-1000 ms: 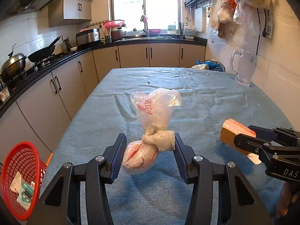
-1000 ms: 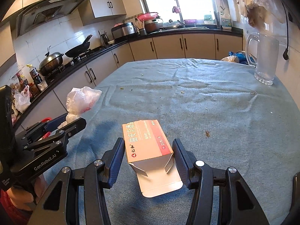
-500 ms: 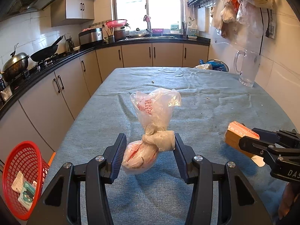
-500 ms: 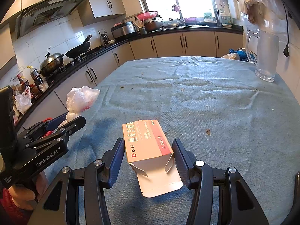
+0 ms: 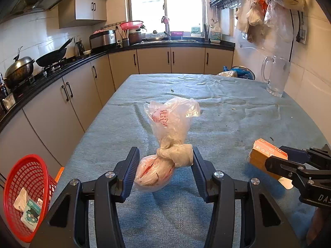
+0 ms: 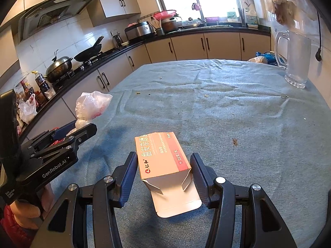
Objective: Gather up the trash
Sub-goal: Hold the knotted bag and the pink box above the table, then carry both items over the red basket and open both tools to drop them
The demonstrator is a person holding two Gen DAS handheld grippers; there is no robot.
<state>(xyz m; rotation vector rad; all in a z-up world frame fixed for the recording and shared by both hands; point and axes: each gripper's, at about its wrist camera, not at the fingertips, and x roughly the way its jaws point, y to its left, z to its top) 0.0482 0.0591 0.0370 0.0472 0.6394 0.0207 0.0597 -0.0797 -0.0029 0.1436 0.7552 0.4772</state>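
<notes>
On the desk [image 5: 227, 124] with its blue-grey cloth: 1 knotted plastic bag [image 5: 165, 144], 1 opened cardboard box [image 6: 163, 161] with red print, and 1 clear glass pitcher [image 5: 276, 75]. 2 claws are in view — the left claw [image 5: 164, 165] and the right claw [image 6: 164, 169]. Beside the desk stands 1 red mesh basket [image 5: 24, 177], with at least 2 small packets [image 5: 31, 214] inside; a 3rd may be there — hard to tell. On the stove, 1 black wok [image 5: 51, 56] and 1 lidded steel pot [image 5: 19, 68]. Further along the kitchen worktop, 1 rice cooker [image 5: 102, 39]. Several filled plastic bags hang on the wall; their number cannot be told.
</notes>
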